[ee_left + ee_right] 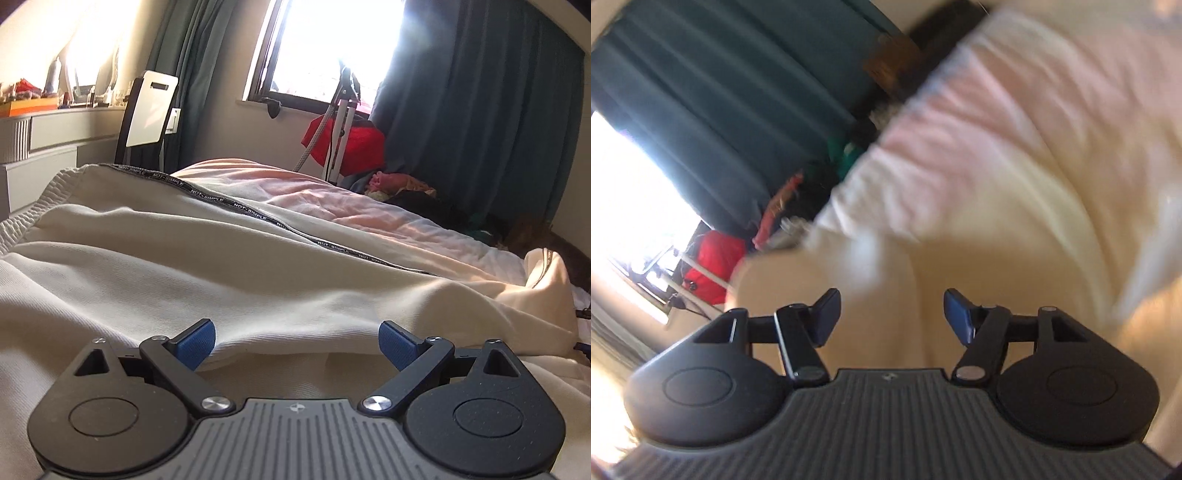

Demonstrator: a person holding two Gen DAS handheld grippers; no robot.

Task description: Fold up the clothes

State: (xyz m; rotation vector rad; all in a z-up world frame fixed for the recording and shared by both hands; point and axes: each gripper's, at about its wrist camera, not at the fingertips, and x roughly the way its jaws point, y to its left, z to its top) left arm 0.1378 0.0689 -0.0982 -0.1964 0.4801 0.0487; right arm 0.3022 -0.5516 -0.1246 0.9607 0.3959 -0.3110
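A cream garment with a ribbed hem and a black printed tape seam lies spread over a pink bed cover. My left gripper is open, low over the cream cloth, with a fold of it lying between the blue pads. My right gripper is open above the same cream garment. The right wrist view is tilted and blurred. Nothing is held in it.
A window with dark teal curtains is behind the bed. A red bag on a white stand, a pile of other clothes, a white chair and a cluttered shelf stand around the bed.
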